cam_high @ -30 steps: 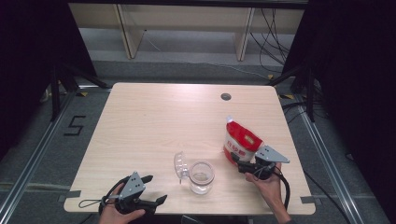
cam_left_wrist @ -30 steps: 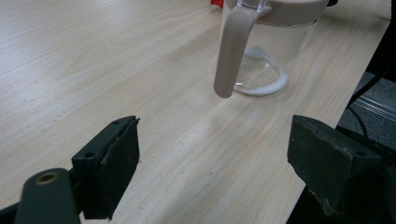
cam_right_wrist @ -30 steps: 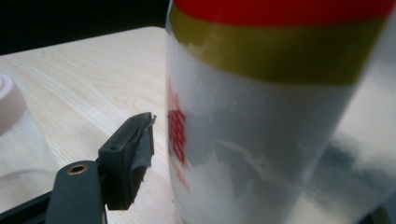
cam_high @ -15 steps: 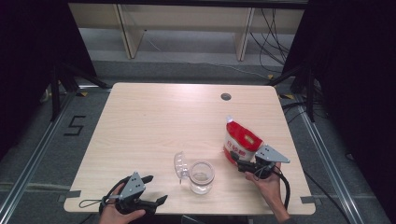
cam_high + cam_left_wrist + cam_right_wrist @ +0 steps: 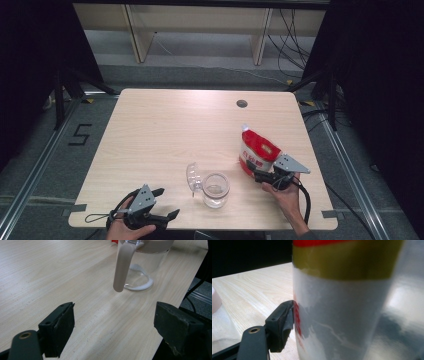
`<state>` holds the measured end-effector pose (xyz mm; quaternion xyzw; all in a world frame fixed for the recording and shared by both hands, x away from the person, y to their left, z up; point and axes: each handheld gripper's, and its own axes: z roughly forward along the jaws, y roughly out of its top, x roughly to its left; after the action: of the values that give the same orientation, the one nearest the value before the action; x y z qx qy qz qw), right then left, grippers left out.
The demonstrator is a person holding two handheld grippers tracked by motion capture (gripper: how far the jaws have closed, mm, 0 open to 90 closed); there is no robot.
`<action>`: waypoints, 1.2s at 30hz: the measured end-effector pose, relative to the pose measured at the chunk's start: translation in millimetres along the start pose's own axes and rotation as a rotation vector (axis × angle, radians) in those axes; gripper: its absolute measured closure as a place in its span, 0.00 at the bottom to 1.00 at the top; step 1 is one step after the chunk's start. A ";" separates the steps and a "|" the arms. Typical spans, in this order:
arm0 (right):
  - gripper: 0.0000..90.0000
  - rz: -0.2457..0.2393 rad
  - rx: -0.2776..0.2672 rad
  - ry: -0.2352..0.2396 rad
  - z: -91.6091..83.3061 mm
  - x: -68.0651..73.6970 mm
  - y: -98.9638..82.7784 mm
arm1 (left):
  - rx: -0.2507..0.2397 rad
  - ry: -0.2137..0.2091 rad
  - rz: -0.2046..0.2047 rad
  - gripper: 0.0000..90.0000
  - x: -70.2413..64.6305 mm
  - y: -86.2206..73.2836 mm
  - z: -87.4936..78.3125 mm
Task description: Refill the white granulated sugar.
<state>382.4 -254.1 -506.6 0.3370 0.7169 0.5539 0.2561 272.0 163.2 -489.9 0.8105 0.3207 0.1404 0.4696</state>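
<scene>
While the left gripper (image 5: pixel 161 204) waits at the lower left with jaws apart, the right gripper (image 5: pixel 256 175) clamps the red-and-white plastic pouch (image 5: pixel 258 152) upright, probably to pour into the clear lidded jug (image 5: pixel 215 189).

My right gripper (image 5: pixel 317 327) has its one visible jaw pressed against a red, gold and white pouch (image 5: pixel 347 302) (blurred, very close), above the wooden table (image 5: pixel 249 295).
</scene>
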 end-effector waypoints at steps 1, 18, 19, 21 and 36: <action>0.32 -0.003 -0.030 0.007 2.4 -0.9 -0.8 | -0.004 0.000 -0.005 0.19 -0.3 -0.1 0.3; 0.35 0.021 -0.038 0.024 6.1 -3.5 -4.0 | -0.005 -0.003 0.007 0.19 0.1 0.1 0.5; 0.36 0.014 -0.028 0.028 6.3 -4.0 -4.1 | -0.004 0.001 -0.011 0.19 -1.2 -0.3 0.7; 0.36 0.015 -0.034 0.021 6.4 -4.2 -4.4 | -0.003 0.003 -0.010 0.19 -1.5 -0.2 0.5; 0.38 0.011 -0.066 0.030 11.1 -5.6 -7.6 | -0.001 -0.001 -0.006 0.19 -1.3 -0.2 0.7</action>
<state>392.7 -252.7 -516.8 0.3239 0.7001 0.5838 0.2533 271.2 162.0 -490.3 0.8093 0.3231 0.1387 0.4705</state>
